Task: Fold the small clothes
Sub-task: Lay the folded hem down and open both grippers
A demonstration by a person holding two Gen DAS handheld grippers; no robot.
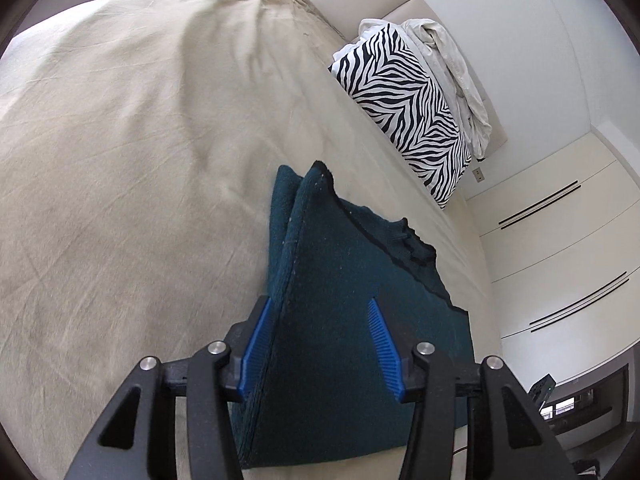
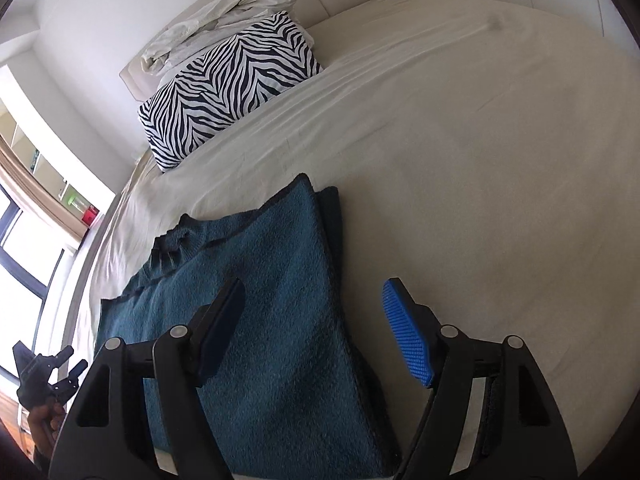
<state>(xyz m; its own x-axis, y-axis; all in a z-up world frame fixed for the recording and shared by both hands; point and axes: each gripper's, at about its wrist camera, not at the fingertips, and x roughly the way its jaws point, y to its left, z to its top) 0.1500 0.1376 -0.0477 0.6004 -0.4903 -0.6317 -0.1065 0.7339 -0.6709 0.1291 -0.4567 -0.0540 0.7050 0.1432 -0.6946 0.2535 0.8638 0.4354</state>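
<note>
A dark teal knitted sweater (image 1: 352, 320) lies on the bed, with one side folded over the body. It also shows in the right wrist view (image 2: 264, 304), its collar toward the pillow. My left gripper (image 1: 320, 316) is open just above the sweater, straddling the folded edge. My right gripper (image 2: 314, 296) is open above the sweater's folded right edge, with its left finger over the cloth and its right finger over the sheet. Neither holds cloth. The left gripper (image 2: 60, 368) shows small at the lower left of the right wrist view.
The bed has a beige sheet (image 1: 140, 160) (image 2: 480, 160). A zebra-striped pillow (image 1: 408, 108) (image 2: 228, 84) and crumpled white bedding (image 1: 452, 64) (image 2: 224, 16) lie at the headboard. A white wardrobe (image 1: 560, 240) stands beside the bed; a window (image 2: 24, 248) is on the other side.
</note>
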